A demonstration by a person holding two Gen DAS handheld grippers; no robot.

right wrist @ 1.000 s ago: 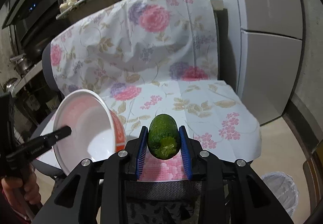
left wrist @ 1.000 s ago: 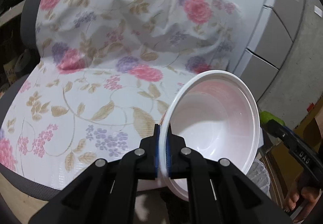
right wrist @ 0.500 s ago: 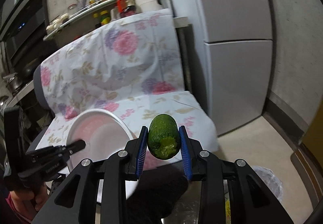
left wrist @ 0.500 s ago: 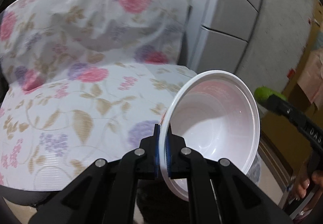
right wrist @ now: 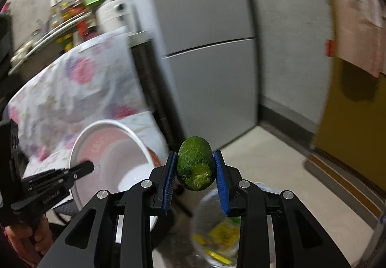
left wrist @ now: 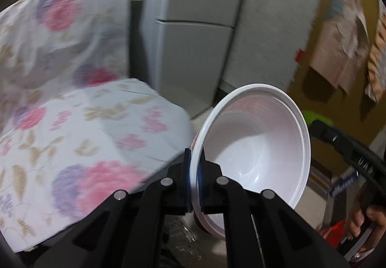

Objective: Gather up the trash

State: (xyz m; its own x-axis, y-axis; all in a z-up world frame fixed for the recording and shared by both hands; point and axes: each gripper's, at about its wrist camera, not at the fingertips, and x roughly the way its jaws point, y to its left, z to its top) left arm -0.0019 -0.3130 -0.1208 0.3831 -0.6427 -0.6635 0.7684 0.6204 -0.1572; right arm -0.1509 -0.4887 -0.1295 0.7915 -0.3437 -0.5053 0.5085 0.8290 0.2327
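Trash is in both grippers, off the cloth-covered chair (left wrist: 72,128) and carried in the air. We hold a white bowl (left wrist: 255,147) in the left gripper (left wrist: 195,186), its jaws clamped together on the bowl's rim, the bowl tilted with its mouth toward the camera. We hold a green avocado (right wrist: 196,163) in the right gripper (right wrist: 196,178), its blue pads pressed on either side of the fruit, the broken end facing us. In the right wrist view a bag-lined bin (right wrist: 217,231) with yellow scraps inside sits on the floor directly below the avocado; the bowl hangs to the left of the bin, near the chair's front edge. We judge the step in hand to be the carry to the bin. The next move calls for bringing each item over the bin's mouth, then parting the jaws; the bowl needs a further shift toward the bin first.
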